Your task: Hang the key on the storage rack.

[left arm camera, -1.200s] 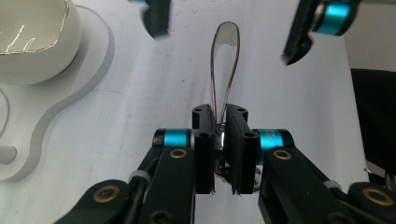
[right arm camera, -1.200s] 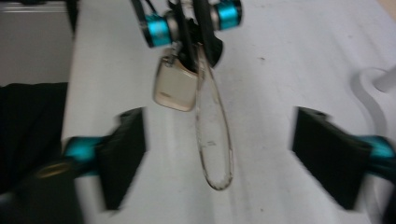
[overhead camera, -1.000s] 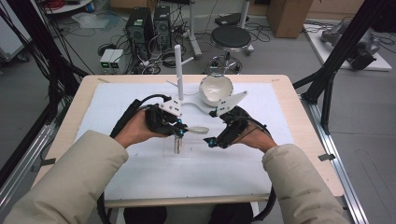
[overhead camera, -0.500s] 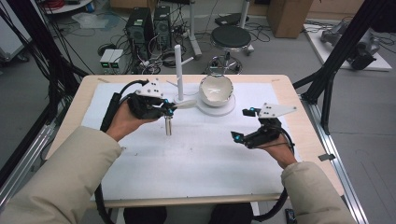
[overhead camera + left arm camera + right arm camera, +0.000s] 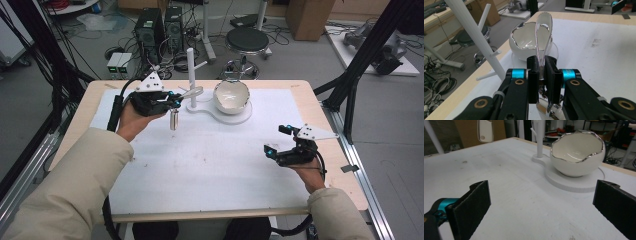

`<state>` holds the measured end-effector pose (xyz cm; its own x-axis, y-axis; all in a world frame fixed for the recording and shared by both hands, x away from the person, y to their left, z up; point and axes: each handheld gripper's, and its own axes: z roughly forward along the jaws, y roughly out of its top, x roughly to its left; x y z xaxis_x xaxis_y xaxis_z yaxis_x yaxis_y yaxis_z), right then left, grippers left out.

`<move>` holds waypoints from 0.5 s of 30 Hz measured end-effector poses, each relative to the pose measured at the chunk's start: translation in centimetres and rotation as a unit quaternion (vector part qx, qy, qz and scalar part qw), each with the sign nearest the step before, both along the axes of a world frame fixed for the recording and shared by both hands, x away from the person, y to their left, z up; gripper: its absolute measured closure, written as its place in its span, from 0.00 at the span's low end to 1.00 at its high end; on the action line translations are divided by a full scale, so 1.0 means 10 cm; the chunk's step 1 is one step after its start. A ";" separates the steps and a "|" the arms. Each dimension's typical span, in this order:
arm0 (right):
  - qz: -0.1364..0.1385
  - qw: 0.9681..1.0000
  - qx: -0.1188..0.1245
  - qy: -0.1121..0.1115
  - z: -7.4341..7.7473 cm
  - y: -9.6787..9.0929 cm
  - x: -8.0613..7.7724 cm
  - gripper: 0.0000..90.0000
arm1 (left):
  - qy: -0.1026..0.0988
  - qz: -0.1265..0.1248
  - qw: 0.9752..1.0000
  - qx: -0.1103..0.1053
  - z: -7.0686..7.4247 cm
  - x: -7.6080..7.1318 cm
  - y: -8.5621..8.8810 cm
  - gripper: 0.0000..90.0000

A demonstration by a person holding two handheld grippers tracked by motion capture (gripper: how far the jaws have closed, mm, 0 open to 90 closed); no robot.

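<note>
Left gripper view: item held, one silver spoon (image 5: 543, 30) with a hanging tag, clamped by its handle between the closed jaws of the left gripper (image 5: 541, 75). Long axis runs straight out ahead of the jaws, bowl end farthest from the hand.

Ahead of that gripper: eggshell-shaped white bowl (image 5: 529, 41) with a silver rim, directly beyond the spoon's bowl end. To the jaws' left: white peg stand (image 5: 475, 37), an upright post with short side pegs, near but apart from the spoon.

High view: left gripper (image 5: 167, 102) just beside the post (image 5: 190, 75); spoon (image 5: 190, 93) reaching toward it, tag (image 5: 173, 120) hanging below the jaws. The bowl (image 5: 231, 95) sits on the white base plate (image 5: 245, 116) shared with the post.

Right gripper (image 5: 277, 140): jaws wide apart, holding nothing, well away from stand and bowl, toward the person's near right of the table (image 5: 320, 105). Right gripper view: bowl (image 5: 576, 152) ahead between the open pads, well beyond them.

Judgement: the left hand is by far the nearer; the coming move likely turns on lining the spoon's long axis up with a peg or the bowl, both just ahead of it.
</note>
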<state>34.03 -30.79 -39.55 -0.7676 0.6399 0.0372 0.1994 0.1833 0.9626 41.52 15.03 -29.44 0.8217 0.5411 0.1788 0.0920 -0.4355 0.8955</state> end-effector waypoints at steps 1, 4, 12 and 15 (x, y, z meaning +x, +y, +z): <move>-0.003 1.000 0.001 -0.001 -0.01 -0.01 -0.01 0.01 | -0.002 0.003 1.000 0.000 -0.01 0.02 0.00 0.91; -0.020 1.000 0.000 -0.010 -0.07 -0.05 -0.05 0.01 | -0.003 0.016 1.000 -0.002 -0.04 0.08 0.02 0.91; -0.058 0.997 0.017 -0.038 -0.25 -0.11 -0.15 0.01 | -0.014 0.055 0.998 -0.015 -0.09 0.20 0.06 0.91; -0.071 0.996 0.026 -0.044 -0.32 -0.13 -0.17 0.01 | -0.013 0.060 0.998 -0.018 -0.12 0.23 0.05 0.91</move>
